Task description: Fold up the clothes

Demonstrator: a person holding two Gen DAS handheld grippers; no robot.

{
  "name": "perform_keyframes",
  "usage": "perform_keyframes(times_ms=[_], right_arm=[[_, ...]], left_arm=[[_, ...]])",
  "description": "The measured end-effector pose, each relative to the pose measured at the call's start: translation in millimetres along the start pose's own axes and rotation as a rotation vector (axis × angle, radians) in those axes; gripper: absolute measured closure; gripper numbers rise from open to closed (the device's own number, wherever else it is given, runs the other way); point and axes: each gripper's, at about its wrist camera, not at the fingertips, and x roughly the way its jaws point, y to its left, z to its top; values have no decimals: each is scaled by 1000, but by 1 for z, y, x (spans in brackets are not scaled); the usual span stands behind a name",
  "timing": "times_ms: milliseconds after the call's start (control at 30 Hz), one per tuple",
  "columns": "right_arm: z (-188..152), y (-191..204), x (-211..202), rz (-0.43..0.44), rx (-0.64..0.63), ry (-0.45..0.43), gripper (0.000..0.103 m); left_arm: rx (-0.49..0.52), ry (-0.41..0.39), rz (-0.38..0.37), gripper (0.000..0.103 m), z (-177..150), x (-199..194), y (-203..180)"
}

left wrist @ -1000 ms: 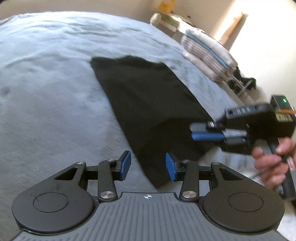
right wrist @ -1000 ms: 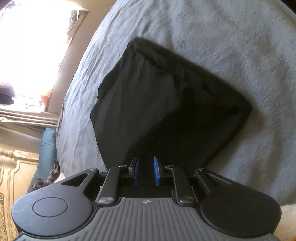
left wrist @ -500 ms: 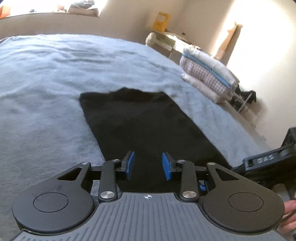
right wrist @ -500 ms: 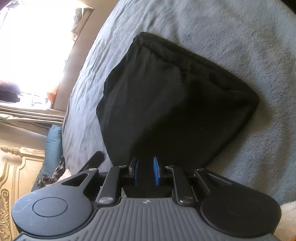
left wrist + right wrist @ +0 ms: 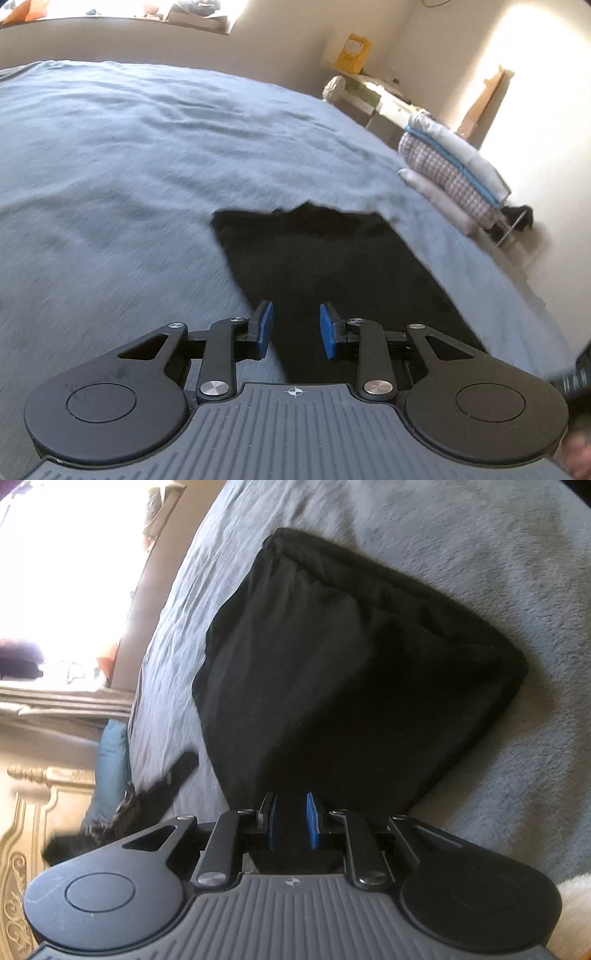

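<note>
We see a black folded cloth garment [image 5: 332,266] lying flat on the grey-blue fleece blanket [image 5: 129,166] of the bed, its far edge thick with stacked layers and a little uneven. Our left gripper [image 5: 294,329] is closing, blue pads apart over the near left edge of the garment, not pressing it. Our right gripper [image 5: 291,821] has its jaws narrow at the near edge; whether they pinch the fabric we cannot tell.
</note>
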Motion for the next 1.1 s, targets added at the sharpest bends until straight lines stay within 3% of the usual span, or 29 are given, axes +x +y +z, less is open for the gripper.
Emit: perform_keyframes(times_ms=[233,367,500,667,900,1100], right_arm=[[2,-5,1,3,25,10,85],[4,-5,4,2,30,16,85],[6,-7,4,5,40,19,85],[6,-12,2,10,48,16,86],[7,-19,-2,20,49,-4,85],[6,-19,-9,29,36,-34,85]], left_arm=[[-124,12,3,76,30,51,38],[-160,1,-26,75,43,58,50],[-149,-19,-9,75,50,61,53],[-222,-27,26,76,57,64,71],[-92,-7,69,72,63,26,49],[21,50,78,67,36,-16,1]])
